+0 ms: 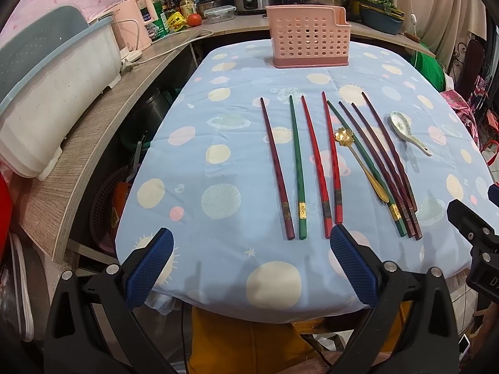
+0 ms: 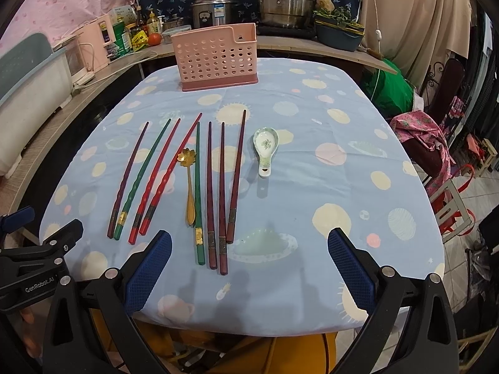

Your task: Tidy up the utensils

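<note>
Several chopsticks in dark red, green and bright red lie side by side on the blue spotted tablecloth. Among them rests a gold flower-headed spoon. A white ceramic spoon lies to their right. At the table's far end stands a pink perforated utensil holder, which looks empty. My left gripper is open at the near edge, just short of the chopstick ends. My right gripper is open too, with three chopstick ends between its fingers' span.
The table drops off on all sides. A wooden counter with a white bin runs along the left. Pots, bottles and a rice cooker crowd the back shelf. A chair with clothes stands to the right.
</note>
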Demonstrator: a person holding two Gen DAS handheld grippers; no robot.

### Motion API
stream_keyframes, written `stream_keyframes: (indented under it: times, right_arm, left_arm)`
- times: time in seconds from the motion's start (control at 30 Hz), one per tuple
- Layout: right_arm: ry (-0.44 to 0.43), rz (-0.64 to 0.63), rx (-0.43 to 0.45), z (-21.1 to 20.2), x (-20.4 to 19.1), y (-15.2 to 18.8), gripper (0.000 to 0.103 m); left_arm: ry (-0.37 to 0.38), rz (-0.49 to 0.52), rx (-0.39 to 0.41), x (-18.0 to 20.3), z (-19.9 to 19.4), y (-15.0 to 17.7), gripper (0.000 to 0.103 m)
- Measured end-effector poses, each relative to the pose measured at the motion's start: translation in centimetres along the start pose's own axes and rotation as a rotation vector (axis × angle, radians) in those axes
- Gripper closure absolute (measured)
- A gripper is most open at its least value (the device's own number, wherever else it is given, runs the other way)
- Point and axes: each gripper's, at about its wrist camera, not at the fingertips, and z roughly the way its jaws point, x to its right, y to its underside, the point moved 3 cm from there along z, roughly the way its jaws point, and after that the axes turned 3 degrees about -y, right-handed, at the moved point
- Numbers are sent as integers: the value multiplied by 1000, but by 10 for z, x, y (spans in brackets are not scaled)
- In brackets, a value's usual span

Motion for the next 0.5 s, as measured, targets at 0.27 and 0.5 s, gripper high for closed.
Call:
stream_keyframes:
  times: [0.27,0.5]
  right_arm:
    - [-1,1,2,-1,0,1,7]
    - [0,-1,2,-2,-1,1,7]
  left_arm:
    - [3,1,1,-1,0,1,7]
    - [4,1,4,-1,-1,2,7]
